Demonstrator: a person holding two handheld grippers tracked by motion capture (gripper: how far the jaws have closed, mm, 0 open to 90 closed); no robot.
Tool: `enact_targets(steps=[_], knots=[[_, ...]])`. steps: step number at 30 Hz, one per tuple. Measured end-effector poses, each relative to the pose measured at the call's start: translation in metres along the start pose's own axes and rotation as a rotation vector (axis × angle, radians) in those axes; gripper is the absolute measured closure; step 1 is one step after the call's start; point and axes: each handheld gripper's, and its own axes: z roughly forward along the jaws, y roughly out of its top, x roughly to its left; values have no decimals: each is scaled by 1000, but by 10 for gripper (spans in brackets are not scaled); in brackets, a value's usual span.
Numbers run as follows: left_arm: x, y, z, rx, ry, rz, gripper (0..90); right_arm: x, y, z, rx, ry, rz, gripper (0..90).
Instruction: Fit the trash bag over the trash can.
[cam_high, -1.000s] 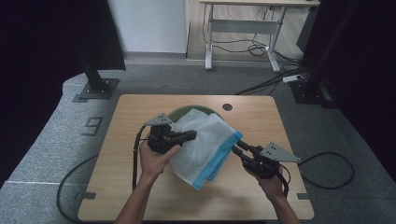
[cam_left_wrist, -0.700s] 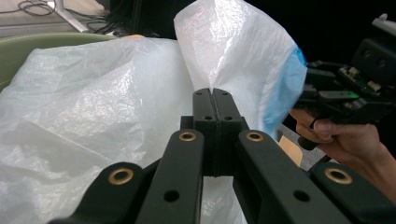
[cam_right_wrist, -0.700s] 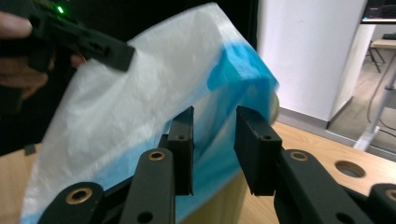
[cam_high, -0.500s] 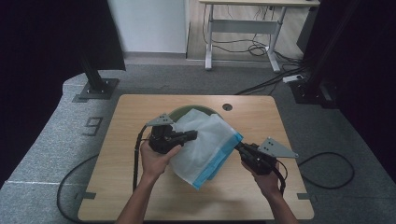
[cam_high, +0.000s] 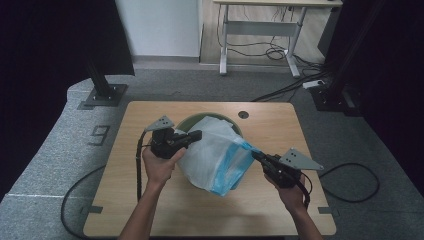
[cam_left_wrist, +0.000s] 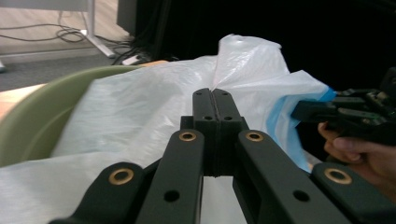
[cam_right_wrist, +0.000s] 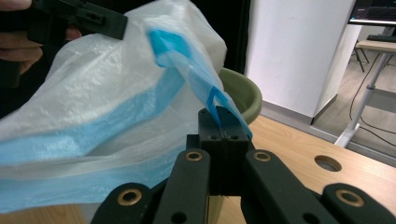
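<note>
A thin white plastic bag with a blue band (cam_high: 220, 155) hangs stretched over a green round bin (cam_high: 192, 121) on the wooden table (cam_high: 150, 205). My left gripper (cam_high: 196, 134) is shut on the bag's upper left edge; in the left gripper view its jaws (cam_left_wrist: 215, 100) pinch the white film (cam_left_wrist: 140, 112) in front of the green rim (cam_left_wrist: 28, 121). My right gripper (cam_high: 256, 154) is shut on the blue strip at the bag's right corner, seen in the right gripper view (cam_right_wrist: 219, 116) with the bag (cam_right_wrist: 102, 107) bulging to the left and the bin (cam_right_wrist: 243, 93) behind.
A round cable hole (cam_high: 243, 114) sits near the table's far edge. Cables (cam_high: 350, 185) trail from both grippers off the table sides. A desk frame (cam_high: 260, 30) and dark stands (cam_high: 102, 92) are on the grey floor beyond.
My right gripper has pulled the bag's blue corner to the right and a bit lower, stretching the bag wider. The left gripper has stayed about where it was.
</note>
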Motion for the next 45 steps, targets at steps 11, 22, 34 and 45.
enact_targets(steps=[11,22,34,45], knots=[[15,-4,-24,13,54,2,899,-8,9,-12,6,-60,-51,889],[22,-6,-43,-26,74,-3,899,-7,42,-22,-35,-104,-147,888],[33,-24,-61,-38,88,-30,900,5,20,-29,-33,-53,-121,888],[31,-44,-71,-12,108,-13,900,20,-27,-34,38,31,-71,888]])
